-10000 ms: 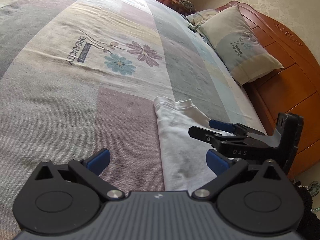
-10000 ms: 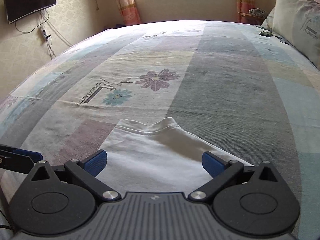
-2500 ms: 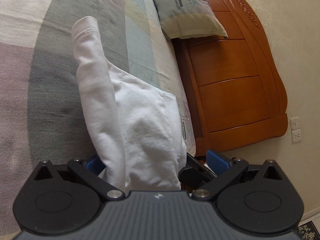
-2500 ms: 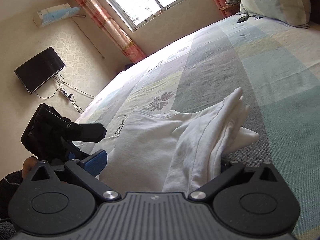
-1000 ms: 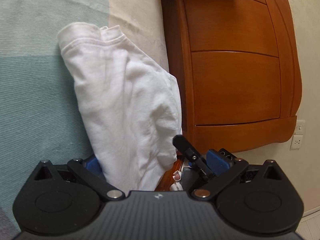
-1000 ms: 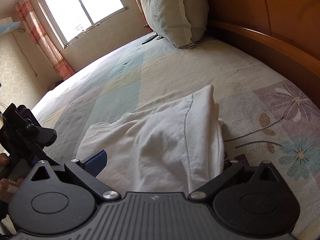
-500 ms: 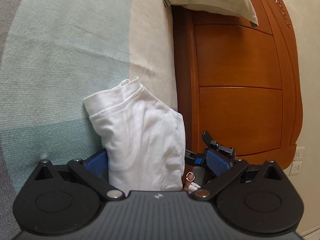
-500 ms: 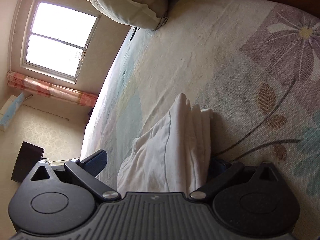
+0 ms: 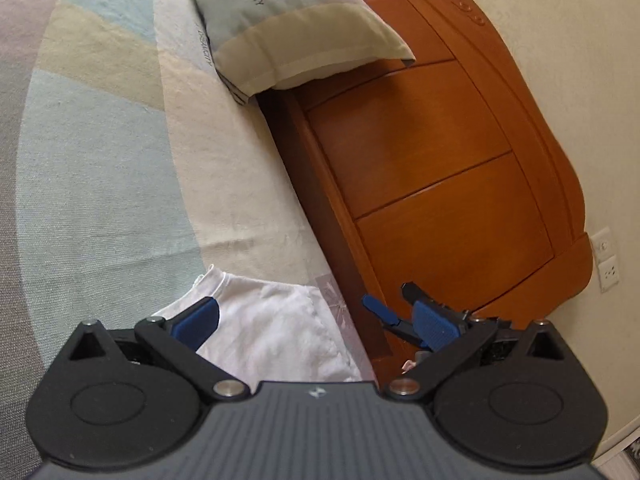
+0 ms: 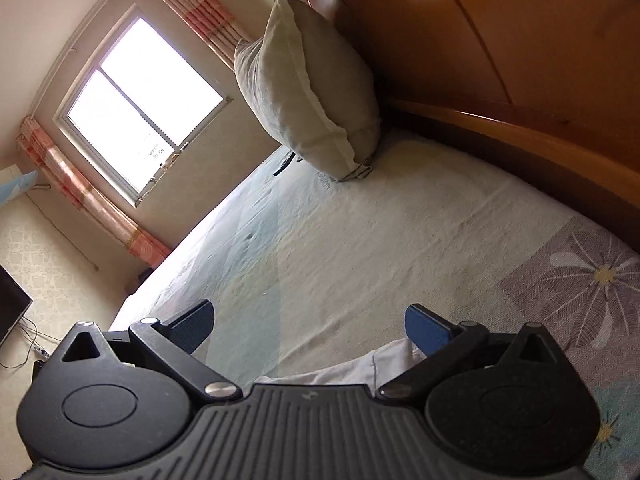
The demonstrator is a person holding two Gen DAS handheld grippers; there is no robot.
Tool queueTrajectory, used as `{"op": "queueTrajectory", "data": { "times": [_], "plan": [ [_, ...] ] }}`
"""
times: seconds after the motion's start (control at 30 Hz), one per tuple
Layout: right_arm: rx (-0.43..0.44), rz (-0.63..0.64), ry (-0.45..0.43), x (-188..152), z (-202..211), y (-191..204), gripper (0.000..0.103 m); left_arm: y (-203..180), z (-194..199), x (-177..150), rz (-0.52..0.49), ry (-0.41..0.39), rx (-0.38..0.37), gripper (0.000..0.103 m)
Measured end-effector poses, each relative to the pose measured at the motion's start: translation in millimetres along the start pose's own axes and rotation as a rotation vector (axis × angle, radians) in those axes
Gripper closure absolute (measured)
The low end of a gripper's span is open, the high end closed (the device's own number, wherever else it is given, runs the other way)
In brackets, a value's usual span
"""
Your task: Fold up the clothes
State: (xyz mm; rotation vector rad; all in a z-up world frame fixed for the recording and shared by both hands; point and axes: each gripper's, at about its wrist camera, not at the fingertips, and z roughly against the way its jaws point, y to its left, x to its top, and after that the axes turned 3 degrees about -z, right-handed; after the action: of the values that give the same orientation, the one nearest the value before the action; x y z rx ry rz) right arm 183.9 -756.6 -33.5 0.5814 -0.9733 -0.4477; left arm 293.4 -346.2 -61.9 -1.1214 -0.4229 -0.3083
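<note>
White t-shirt (image 9: 276,328) sits folded on bed (image 9: 112,200) near headboard (image 9: 432,168). Light, floppy cotton, probably; pinch doubled edge. Left gripper (image 9: 314,322) and right gripper (image 10: 308,326) both wide open, holding nothing.

You see a big bed (image 9: 120,184) with a sheet in stripes of blue, tan and grey. A purple patch with a white flower (image 10: 592,280) sits near the corner. A soft pillow (image 9: 288,20) leans on the brown wooden headboard (image 9: 440,152). Behind the headboard, the wall has a white plug socket (image 9: 608,272). Far across the room, you see a bright window (image 10: 140,108) with pink striped curtains (image 10: 92,200) on both sides. A dark TV (image 10: 10,312) hangs on the wall.
</note>
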Motion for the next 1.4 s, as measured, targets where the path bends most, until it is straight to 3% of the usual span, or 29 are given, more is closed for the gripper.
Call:
{"op": "queueTrajectory", "data": {
  "times": [0.13,0.27,0.43,0.57,0.67,0.77,0.87,1.03,1.13,1.23,1.3,1.4],
  "plan": [
    [-0.069,0.23,0.093,-35,6,37,0.0,-12,-3,-17,-0.167,0.096,0.143,0.001],
    [-0.259,0.351,0.224,-71,-24,33,0.0,-14,3,-40,-0.29,0.167,0.32,0.001],
    [-0.372,0.393,0.189,-90,-32,39,0.0,-23,33,-69,-0.476,0.179,0.49,0.001],
    [-0.343,0.424,0.111,-98,-11,73,0.0,-23,62,-89,-0.53,0.163,0.578,0.001],
    [-0.338,0.492,0.105,-105,-16,92,0.0,-18,83,-98,-0.49,0.166,0.594,0.001],
    [-0.373,0.467,0.206,-113,-47,82,0.0,-17,101,-105,-0.464,0.162,0.62,0.001],
    [-0.442,0.527,0.221,-122,-60,89,0.0,-18,117,-113,-0.47,0.144,0.638,0.001],
    [-0.374,0.542,0.205,-124,-62,131,0.0,-17,131,-115,-0.459,0.108,0.645,0.001],
    [-0.348,0.631,0.264,-137,-79,162,0.0,-17,138,-114,-0.445,0.089,0.641,0.001],
    [-0.459,0.747,0.331,-156,-112,182,0.0,-16,144,-112,-0.431,0.07,0.638,0.001],
    [-0.567,0.801,0.321,-162,-130,185,0.0,-15,148,-111,-0.421,0.058,0.635,0.001],
    [-0.537,0.708,0.18,-151,-119,185,0.0,-15,153,-112,-0.412,0.046,0.631,0.001]
  ]
}}
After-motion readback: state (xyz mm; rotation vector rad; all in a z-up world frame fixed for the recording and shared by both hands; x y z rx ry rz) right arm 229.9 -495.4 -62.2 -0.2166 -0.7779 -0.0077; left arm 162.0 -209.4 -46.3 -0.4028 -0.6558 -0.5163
